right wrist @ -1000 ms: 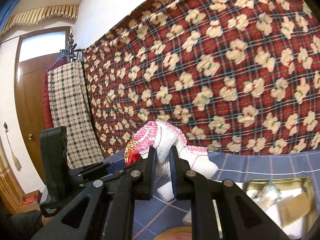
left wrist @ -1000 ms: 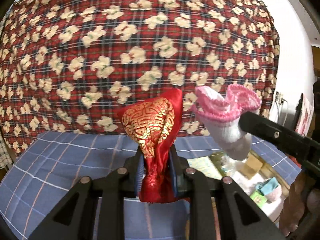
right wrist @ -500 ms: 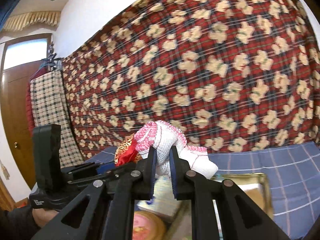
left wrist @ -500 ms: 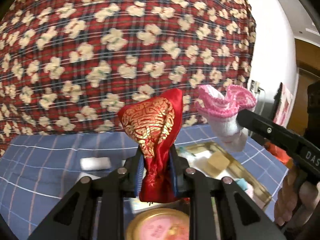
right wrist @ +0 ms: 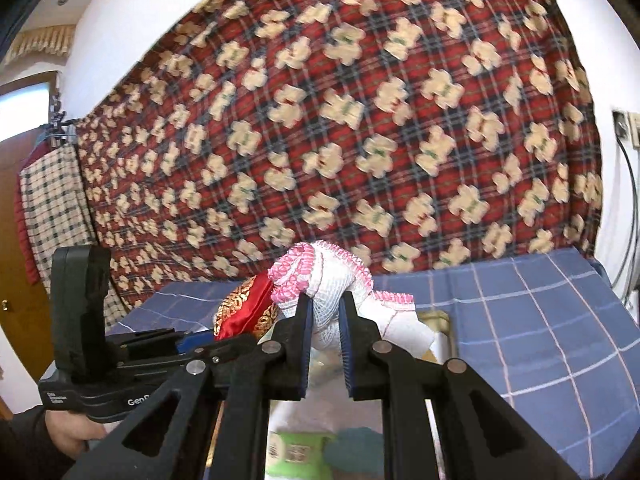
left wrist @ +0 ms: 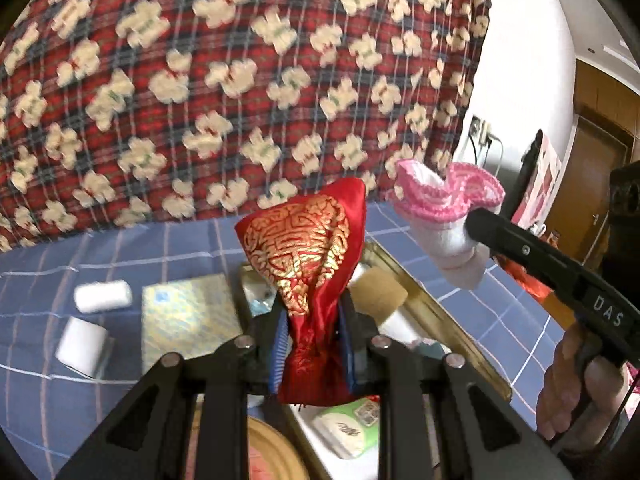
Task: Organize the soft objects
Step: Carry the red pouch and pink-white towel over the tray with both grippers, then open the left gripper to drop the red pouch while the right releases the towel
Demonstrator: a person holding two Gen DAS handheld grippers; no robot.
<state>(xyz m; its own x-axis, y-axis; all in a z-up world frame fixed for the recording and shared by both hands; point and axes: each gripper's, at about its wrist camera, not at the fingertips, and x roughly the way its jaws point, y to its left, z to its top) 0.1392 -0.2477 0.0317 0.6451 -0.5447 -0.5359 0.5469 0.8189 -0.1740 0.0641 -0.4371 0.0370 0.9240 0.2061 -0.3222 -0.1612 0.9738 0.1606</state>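
My left gripper (left wrist: 313, 312) is shut on a red satin pouch with gold embroidery (left wrist: 308, 248), held upright in the air above the table. My right gripper (right wrist: 325, 300) is shut on a white sock with a pink frilled cuff (right wrist: 320, 276), also held up. In the left wrist view the sock (left wrist: 448, 216) hangs at the right gripper's tip, to the right of the pouch. In the right wrist view the pouch (right wrist: 248, 312) shows just left of the sock. A gold metal tray (left wrist: 440, 316) with several items lies below both.
The table has a blue checked cloth (left wrist: 60, 280). On it lie two white rolls (left wrist: 102, 296), (left wrist: 82, 344), a gold patterned box (left wrist: 188, 320), a round pink tin lid (left wrist: 272, 456) and a green packet (left wrist: 348, 428). A red plaid floral blanket (left wrist: 240, 60) hangs behind.
Both grippers have swung to the right and tilted down with their loads; the tray, box and white rolls have come into view under them. Both holds are unchanged.
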